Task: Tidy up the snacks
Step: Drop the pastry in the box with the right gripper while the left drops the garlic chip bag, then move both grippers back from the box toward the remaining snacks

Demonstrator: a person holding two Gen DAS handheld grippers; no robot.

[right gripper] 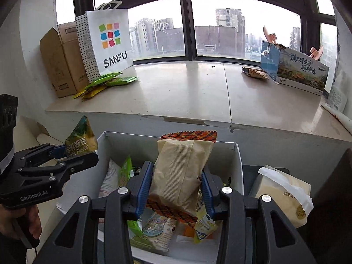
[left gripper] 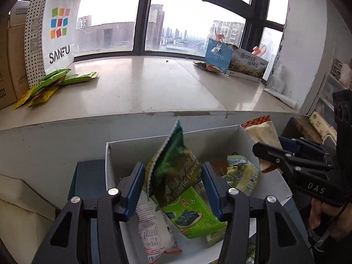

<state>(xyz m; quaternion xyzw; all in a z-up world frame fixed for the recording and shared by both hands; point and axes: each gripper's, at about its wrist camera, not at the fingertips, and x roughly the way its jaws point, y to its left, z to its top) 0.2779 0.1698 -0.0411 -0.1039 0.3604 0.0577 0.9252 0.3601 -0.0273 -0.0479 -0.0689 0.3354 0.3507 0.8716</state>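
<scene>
A wide pale windowsill [right gripper: 187, 92] runs under the dark-framed window, and most of it is bare. At its left end stands a white SANFU paper bag [right gripper: 110, 41] beside a brown cardboard box [right gripper: 61, 66], with a small heap of green and yellow snack packets [right gripper: 105, 83] lying at the bag's foot. That heap looks like the sorted part so far.

Below the sill sits an open white box [right gripper: 238, 154], and it holds a jumble of loose packets, so I'd say most of the job is left.

Both tongs are lifted above that box. The right gripper [right gripper: 177, 187] has its blue pads pressed on a tan pouch with an orange zigzag edge [right gripper: 182, 171], held upright. The left gripper [left gripper: 173, 187] stands about half open with a green garlic-flavour pea packet [left gripper: 173, 167] between the pads; the packet hangs tilted, and whether the pads truly pinch it I cannot tell.

A cream bag [right gripper: 283, 193] rests just right of the box.
</scene>
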